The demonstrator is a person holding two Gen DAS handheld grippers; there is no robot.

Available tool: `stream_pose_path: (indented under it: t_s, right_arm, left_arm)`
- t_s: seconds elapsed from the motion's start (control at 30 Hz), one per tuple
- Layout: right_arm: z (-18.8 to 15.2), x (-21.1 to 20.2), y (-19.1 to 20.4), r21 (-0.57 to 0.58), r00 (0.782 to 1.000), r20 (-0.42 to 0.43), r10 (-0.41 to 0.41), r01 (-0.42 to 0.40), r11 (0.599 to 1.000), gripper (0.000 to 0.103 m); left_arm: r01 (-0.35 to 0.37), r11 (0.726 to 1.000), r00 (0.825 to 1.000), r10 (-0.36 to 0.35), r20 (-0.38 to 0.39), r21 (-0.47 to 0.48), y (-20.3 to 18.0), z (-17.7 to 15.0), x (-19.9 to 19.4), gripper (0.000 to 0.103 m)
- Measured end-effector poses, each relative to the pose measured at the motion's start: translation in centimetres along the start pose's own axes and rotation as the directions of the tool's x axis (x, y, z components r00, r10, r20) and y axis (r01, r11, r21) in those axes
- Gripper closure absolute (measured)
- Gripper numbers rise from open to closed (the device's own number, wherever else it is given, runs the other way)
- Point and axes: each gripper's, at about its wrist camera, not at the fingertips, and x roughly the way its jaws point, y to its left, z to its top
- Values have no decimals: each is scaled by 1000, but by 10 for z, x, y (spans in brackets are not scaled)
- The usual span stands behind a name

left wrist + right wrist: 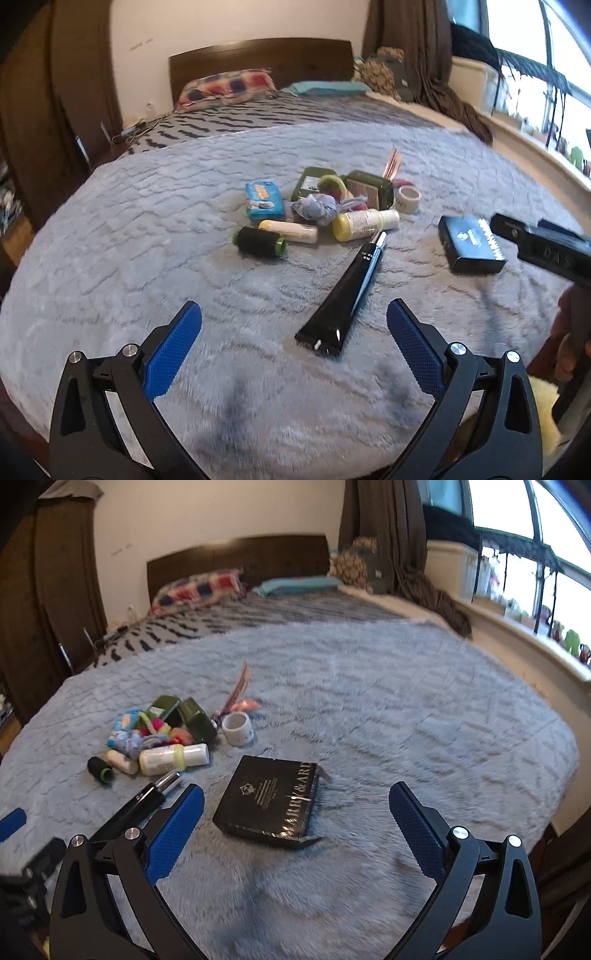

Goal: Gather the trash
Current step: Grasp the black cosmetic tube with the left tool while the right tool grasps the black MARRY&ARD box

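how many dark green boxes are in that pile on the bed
2. One dark green box sits at the back left of the pile; the other dark green box lies to its right, beside the white tape roll. The clutter could hide more.

A cluster of small items lies on the bed (147, 229) at the centre of the left wrist view. The wipes packet (264, 199) sits at its left, the tape roll (409, 198) at its right, the thread spool (260, 242) at its lower left. A tube (343, 295) stretches below the cluster toward the lower centre. A box (470, 243) lies well right of the tube. Pillows (227, 88) lie against the headboard (258, 61) in the upper centre.
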Motion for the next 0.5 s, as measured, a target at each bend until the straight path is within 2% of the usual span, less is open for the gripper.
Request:
stream_pose_path:
  t_s: [0.07,0.2,0.37,0.43,0.5]
  right_arm:
    - [5,12,5,8,999,-30,25,-25,1000,3]
    - [9,30,16,-9,997,-73,4,-4,1000,3]
    - [6,53,23,-13,991,-135,-25,24,1000,3]
    - [5,63,24,-11,987,-157,-20,19,1000,3]
    - [3,71,23,-4,984,-178,-18,17,1000,4]
  left_arm:
    - [16,1000,1000,-16,-13,22,-4,4,12,8]
    - [77,996,996,-75,-55,36,-11,9,36,8]
    - [94,992,992,-86,-98,86,-27,12,63,8]
    - [96,992,989,-86,-120,79,-28,11,72,9]
    - [102,993,985,-93,-145,56,-25,10,81,18]
